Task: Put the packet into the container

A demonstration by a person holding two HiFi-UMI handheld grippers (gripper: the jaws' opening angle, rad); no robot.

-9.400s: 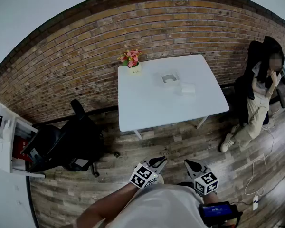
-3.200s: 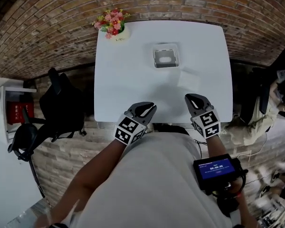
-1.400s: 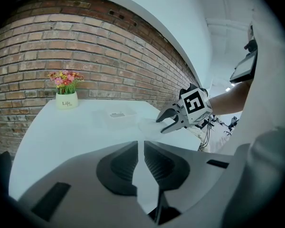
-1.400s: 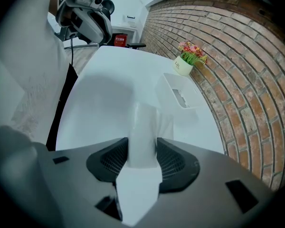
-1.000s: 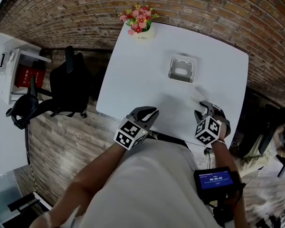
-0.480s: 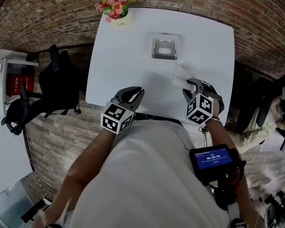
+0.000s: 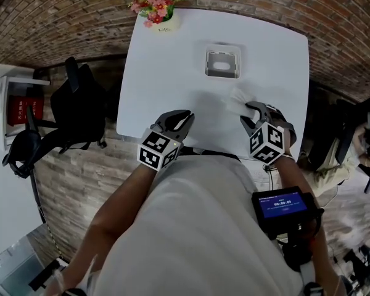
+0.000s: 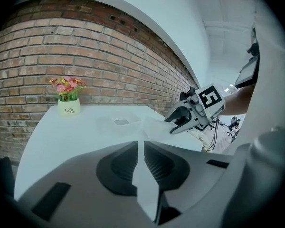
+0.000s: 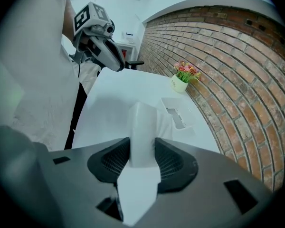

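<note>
White surface (image 7: 166, 60) against a brick wall. Packet (image 9: 142, 127): clamped between the pads of the right hand-held gripper (image 7: 254, 111), apparently just off the surface. Container (image 7: 222, 63): farther along, well apart (packet not yet in). Left hand-held gripper (image 7: 180, 119): jaws nearly together, nothing held. Remaining: carry, insert, release.

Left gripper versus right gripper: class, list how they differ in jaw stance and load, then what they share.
Jaw stance: the left gripper has its jaws almost together; the right gripper has them apart. Load: the left gripper holds nothing, the right gripper clamps the white packet. Shared: both carry a marker cube and hang over the white table, short of the container.
</note>
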